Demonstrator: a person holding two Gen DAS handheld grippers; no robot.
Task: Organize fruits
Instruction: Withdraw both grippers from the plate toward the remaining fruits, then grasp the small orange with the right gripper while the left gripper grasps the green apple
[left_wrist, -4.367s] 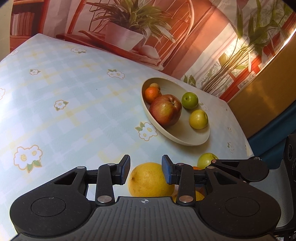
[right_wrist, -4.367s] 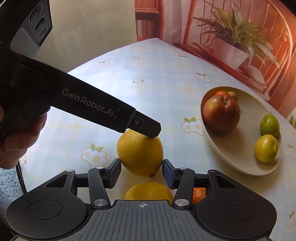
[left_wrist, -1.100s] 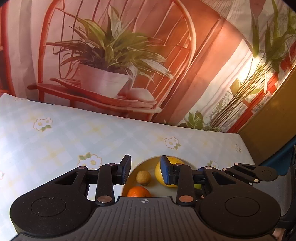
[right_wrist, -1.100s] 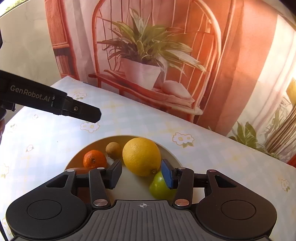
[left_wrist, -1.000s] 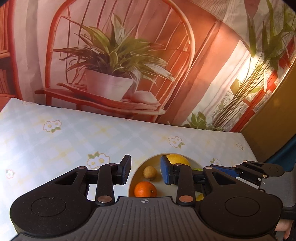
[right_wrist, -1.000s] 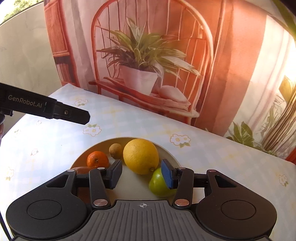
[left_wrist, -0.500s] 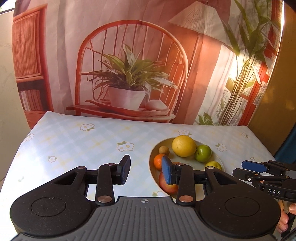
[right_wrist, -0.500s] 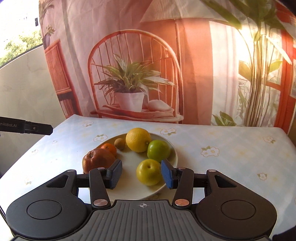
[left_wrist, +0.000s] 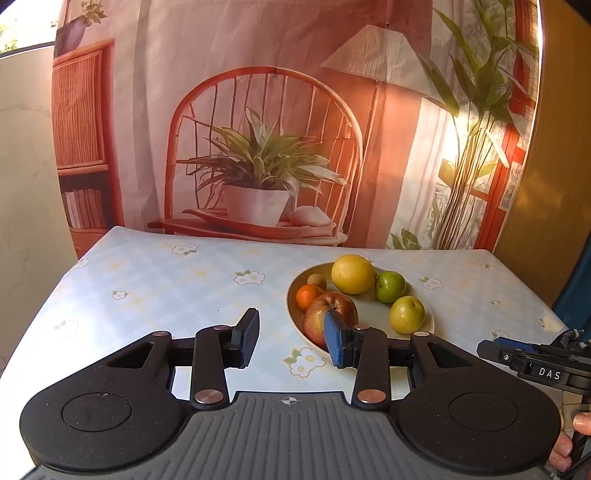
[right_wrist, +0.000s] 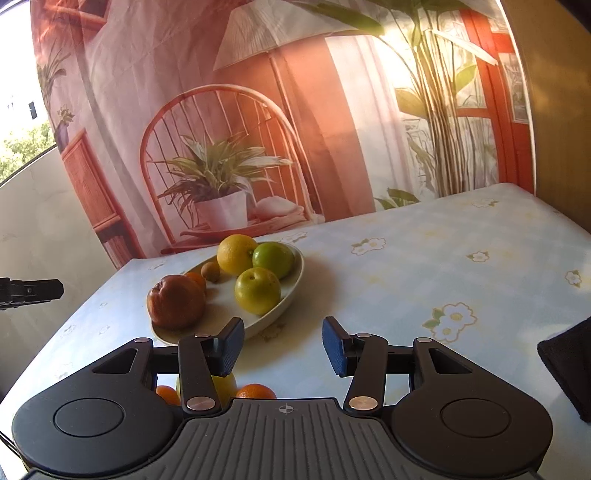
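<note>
Hovering near the bowl (left_wrist: 428, 310); left gripper (left_wrist: 291, 341), right gripper (right_wrist: 282, 345) empty.

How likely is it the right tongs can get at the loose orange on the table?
Probably yes: the right tongs are open and empty, the orange lies uncovered just below them; they'd need to draw back.

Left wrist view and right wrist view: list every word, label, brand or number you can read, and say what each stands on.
"DAS": white letters on the black body of the right gripper, at the right edge of the left wrist view.
Right wrist view: no readable text. The left gripper shows only a black tip at the left edge, with no lettering visible.
Books printed on the backdrop: spines too small to read.
</note>
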